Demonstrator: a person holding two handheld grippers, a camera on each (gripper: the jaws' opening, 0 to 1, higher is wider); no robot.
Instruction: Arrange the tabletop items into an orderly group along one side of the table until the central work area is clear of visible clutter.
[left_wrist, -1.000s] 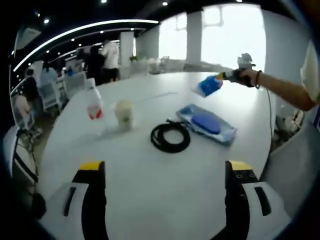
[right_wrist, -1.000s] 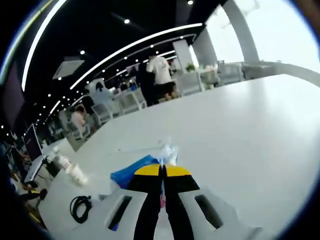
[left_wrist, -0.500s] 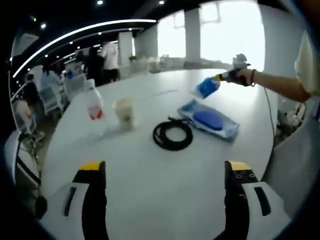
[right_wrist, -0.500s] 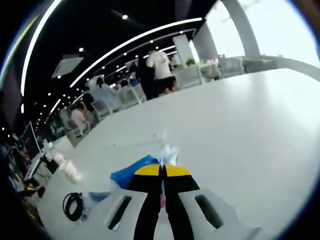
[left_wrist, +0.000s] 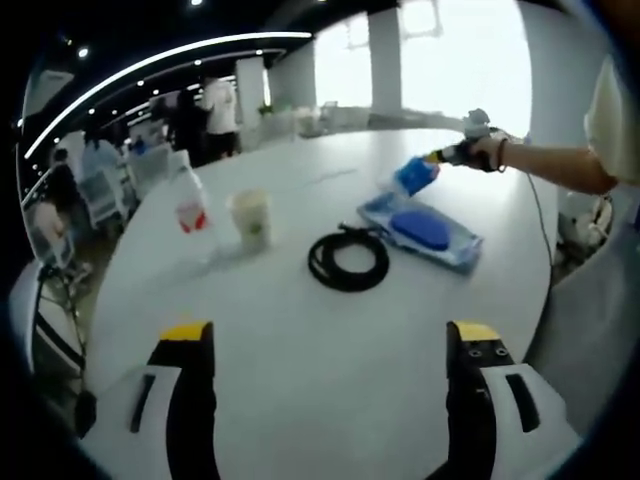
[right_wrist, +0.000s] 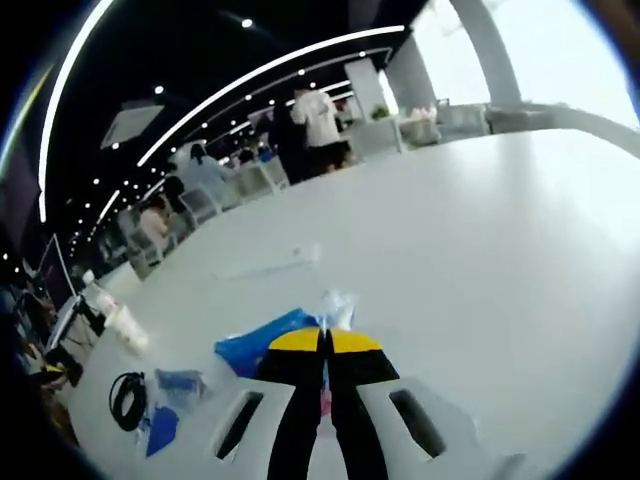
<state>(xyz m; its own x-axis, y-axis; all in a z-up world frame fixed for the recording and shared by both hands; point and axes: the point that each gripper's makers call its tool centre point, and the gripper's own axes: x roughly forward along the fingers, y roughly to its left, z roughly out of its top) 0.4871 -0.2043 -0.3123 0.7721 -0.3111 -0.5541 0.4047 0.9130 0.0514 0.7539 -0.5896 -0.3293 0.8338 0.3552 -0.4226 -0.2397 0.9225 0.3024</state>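
My left gripper (left_wrist: 328, 340) is open low over the white table (left_wrist: 300, 340), nothing between its jaws. Ahead of it lie a black cable coil (left_wrist: 348, 262), a flat blue package (left_wrist: 420, 232), a paper cup (left_wrist: 250, 220) and a clear bottle with a red label (left_wrist: 188, 200). At the far right, my right gripper (left_wrist: 432, 160) is shut on a small blue packet (left_wrist: 412, 175), held in the air just beyond the flat package. In the right gripper view the jaws (right_wrist: 323, 345) pinch that blue packet (right_wrist: 250, 348). The coil (right_wrist: 128, 398) and flat package (right_wrist: 165, 415) lie at lower left.
A thin white strip (right_wrist: 270, 265) lies on the table (right_wrist: 480, 250) beyond the packet. Cup (right_wrist: 125, 325) and bottle (right_wrist: 97, 292) stand at the left edge. People (right_wrist: 315, 125) and chairs are behind the table's far side. A forearm (left_wrist: 560, 170) reaches in from the right.
The right gripper has carried the blue packet a little lower, closer to the flat package. Both views have shifted slightly; the items on the table have stayed in place.
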